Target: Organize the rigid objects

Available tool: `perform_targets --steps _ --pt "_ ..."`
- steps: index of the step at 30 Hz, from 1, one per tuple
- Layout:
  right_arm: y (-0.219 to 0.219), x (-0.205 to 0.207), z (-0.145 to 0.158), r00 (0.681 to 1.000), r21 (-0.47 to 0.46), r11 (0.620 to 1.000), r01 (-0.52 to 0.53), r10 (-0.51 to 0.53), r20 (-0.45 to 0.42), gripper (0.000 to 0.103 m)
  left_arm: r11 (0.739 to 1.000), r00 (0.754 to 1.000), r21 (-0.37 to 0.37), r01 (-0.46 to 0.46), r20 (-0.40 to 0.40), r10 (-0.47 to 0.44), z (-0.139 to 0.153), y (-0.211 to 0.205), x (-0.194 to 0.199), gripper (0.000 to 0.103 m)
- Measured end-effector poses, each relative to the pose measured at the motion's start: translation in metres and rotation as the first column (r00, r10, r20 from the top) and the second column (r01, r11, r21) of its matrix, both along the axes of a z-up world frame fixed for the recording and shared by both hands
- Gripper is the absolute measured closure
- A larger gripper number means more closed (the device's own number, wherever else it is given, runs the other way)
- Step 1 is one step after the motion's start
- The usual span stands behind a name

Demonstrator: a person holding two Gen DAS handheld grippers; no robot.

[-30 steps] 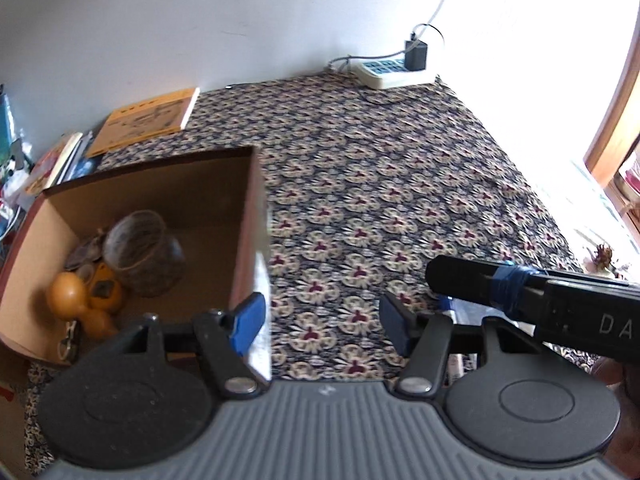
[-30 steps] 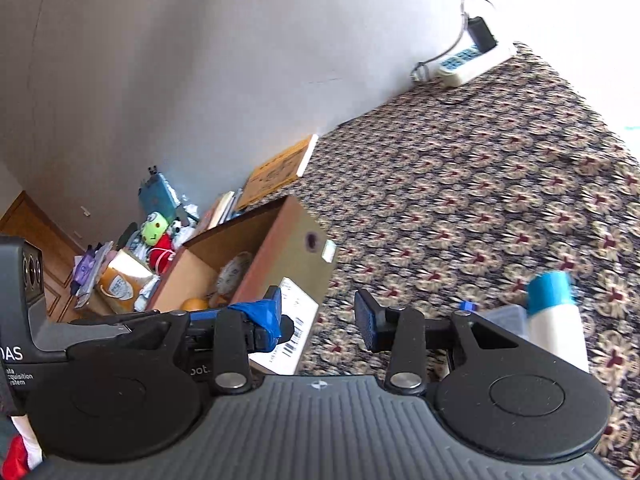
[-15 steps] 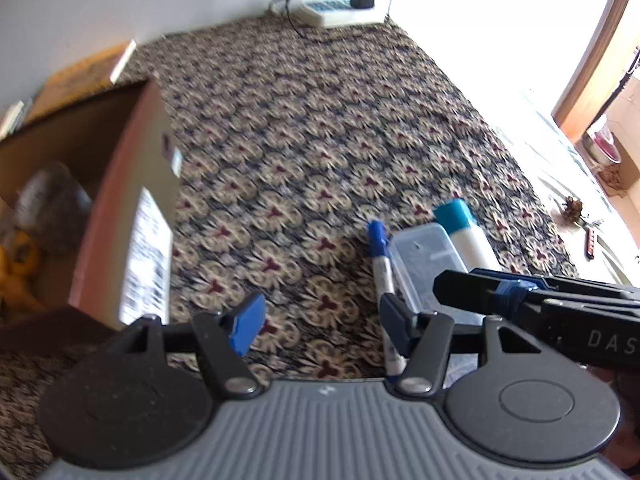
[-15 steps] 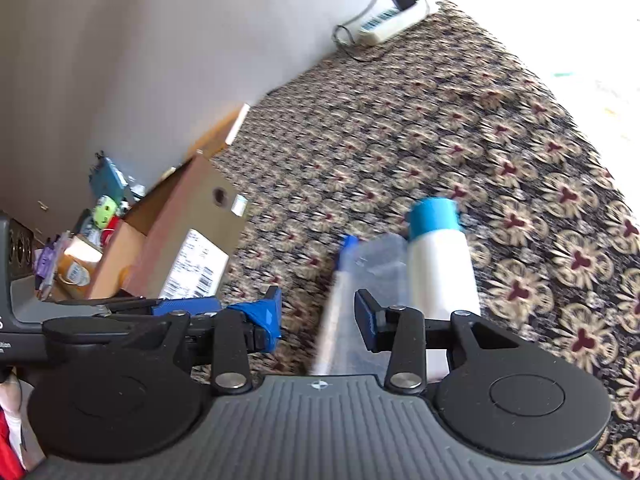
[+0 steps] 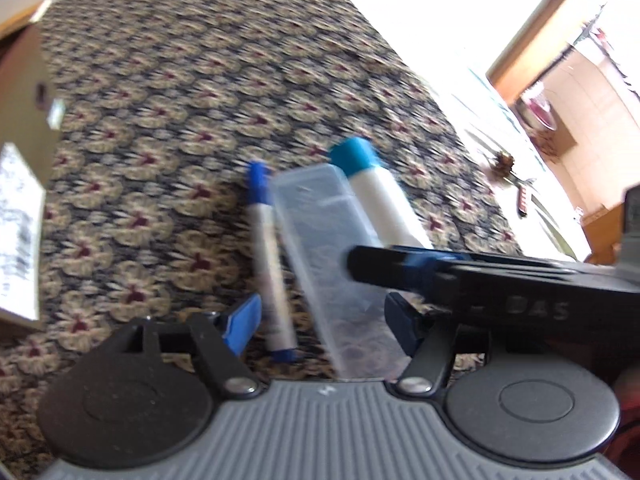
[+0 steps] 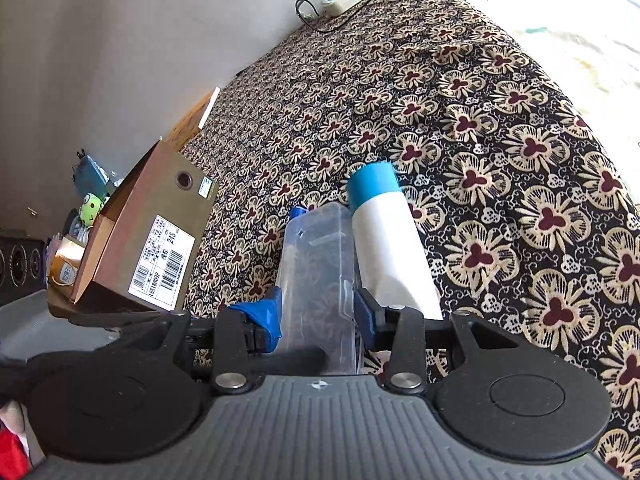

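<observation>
Between our right gripper's (image 6: 318,312) parted pads lies the clear plastic case (image 6: 318,264), flanked but not visibly clamped. Our left gripper (image 5: 322,320) also stands apart, over the marker (image 5: 270,256) and the case. The case rests on the patterned cloth (image 6: 500,160), the white tube (image 6: 390,252) touching its right side. We judge it light, stiff, slick-walled: grip across the long sides, mid-length. The cardboard box (image 6: 148,248) waits to the left.

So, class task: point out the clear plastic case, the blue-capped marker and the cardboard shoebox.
clear plastic case (image 6: 318,268): right wrist view, middle of its lid.
blue-capped marker (image 5: 269,248): left wrist view, white barrel, mid-length.
cardboard shoebox (image 6: 160,216): right wrist view, its brown end panel above the barcode label.
</observation>
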State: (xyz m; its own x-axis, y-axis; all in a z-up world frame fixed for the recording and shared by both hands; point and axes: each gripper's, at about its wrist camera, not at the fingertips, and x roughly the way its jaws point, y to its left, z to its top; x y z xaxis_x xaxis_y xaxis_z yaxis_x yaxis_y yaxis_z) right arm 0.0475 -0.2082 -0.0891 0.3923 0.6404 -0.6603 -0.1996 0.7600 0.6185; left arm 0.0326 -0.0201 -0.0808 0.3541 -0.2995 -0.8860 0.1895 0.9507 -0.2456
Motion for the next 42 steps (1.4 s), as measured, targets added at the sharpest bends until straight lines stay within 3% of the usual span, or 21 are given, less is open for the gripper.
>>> perform_targets --steps 4,10,12,18,24,29,35,42 --pt "0.001 0.005 -0.009 0.999 0.014 1.0 0.003 -0.003 -0.053 0.08 0.998 0.998 0.007 0.055 0.014 -0.055 -0.002 -0.012 0.001 0.032" --pt "0.007 0.008 -0.009 0.999 0.017 0.999 -0.029 0.029 -0.024 0.08 0.995 0.995 0.038 0.093 0.024 -0.094 -0.005 -0.019 0.004 0.024" --pt "0.007 0.008 -0.008 0.999 0.018 0.999 -0.037 0.037 -0.017 0.08 0.995 0.996 0.035 0.093 0.011 -0.093 -0.006 -0.017 0.006 0.019" --pt "0.006 0.005 -0.007 0.999 0.027 0.998 -0.052 0.052 0.003 0.081 0.997 0.996 0.007 0.076 -0.045 -0.076 -0.014 -0.005 0.006 0.019" --pt "0.004 -0.001 -0.011 0.999 0.068 0.997 -0.033 0.033 -0.001 0.083 0.998 0.998 0.034 0.051 0.035 -0.052 0.001 0.005 -0.007 0.02" --pt "-0.004 -0.002 -0.014 1.0 0.124 0.992 0.005 -0.002 -0.02 0.083 0.995 0.985 0.013 0.101 0.138 -0.102 0.024 0.008 -0.025 0.02" --pt "-0.003 -0.008 -0.012 1.0 0.104 0.995 -0.001 -0.002 0.029 0.082 0.983 0.975 0.04 0.177 0.128 -0.18 0.013 -0.011 -0.026 0.02" --pt "-0.004 -0.011 -0.015 1.0 0.123 0.992 -0.003 0.0 0.024 0.082 0.978 0.975 0.109 0.18 0.114 -0.192 -0.004 -0.024 -0.024 0.019"
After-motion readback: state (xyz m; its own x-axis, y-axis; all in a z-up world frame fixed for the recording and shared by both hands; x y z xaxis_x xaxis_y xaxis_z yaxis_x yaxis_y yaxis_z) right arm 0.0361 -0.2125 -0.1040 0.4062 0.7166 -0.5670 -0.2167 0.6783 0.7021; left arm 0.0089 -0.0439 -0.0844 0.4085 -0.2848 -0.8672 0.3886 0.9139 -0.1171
